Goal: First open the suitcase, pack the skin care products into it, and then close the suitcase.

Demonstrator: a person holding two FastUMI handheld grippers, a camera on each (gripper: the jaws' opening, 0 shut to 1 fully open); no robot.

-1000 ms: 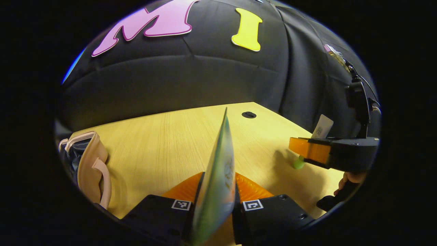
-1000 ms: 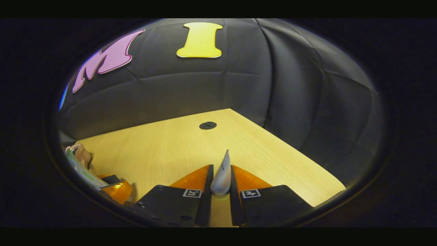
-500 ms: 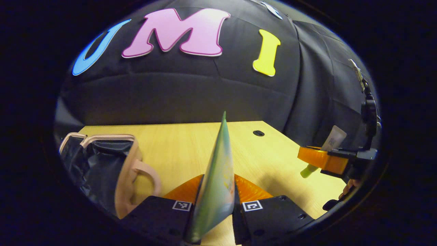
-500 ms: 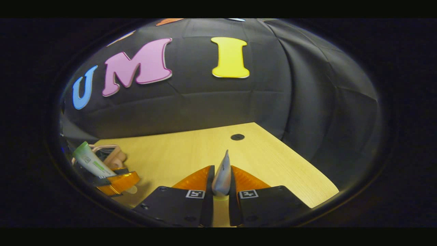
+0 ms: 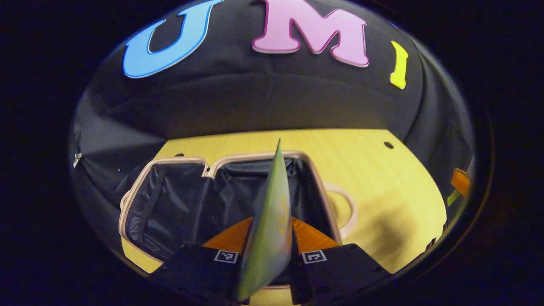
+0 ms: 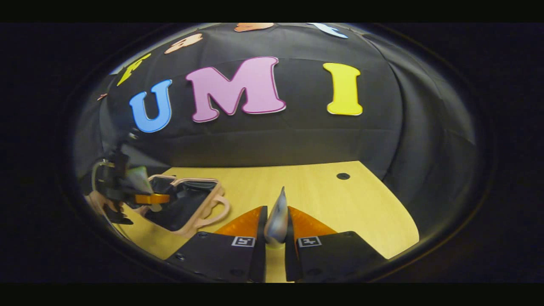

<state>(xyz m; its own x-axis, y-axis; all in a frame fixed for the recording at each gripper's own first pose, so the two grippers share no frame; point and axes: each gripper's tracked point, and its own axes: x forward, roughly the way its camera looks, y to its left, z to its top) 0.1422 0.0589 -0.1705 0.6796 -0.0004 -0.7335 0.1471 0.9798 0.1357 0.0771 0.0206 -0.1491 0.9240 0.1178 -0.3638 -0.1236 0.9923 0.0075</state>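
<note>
A: What is lying open at the centre of the left gripper view?
B: A pale pink hard-shell suitcase with a dark fabric lining is lying open on the light wooden table; its two halves are spread flat, and a curved handle is showing on its right side; so the opening step is reading as done.

A: What is the left gripper carrying?
B: The left gripper is clamping a flat green tube with printed artwork edge-on between both fingers; the tube is hanging just above the suitcase's right half, not yet released.

A: And the right gripper?
B: The right gripper is pinching a slim pale grey tube between both fingers; it is hovering over bare table, well apart from the suitcase, which is sitting off to its left.

A: What is remaining?
B: Both tubes are waiting to be placed; no packed product is visible in the lining; closing the lid is coming last, by this judgement.
</note>
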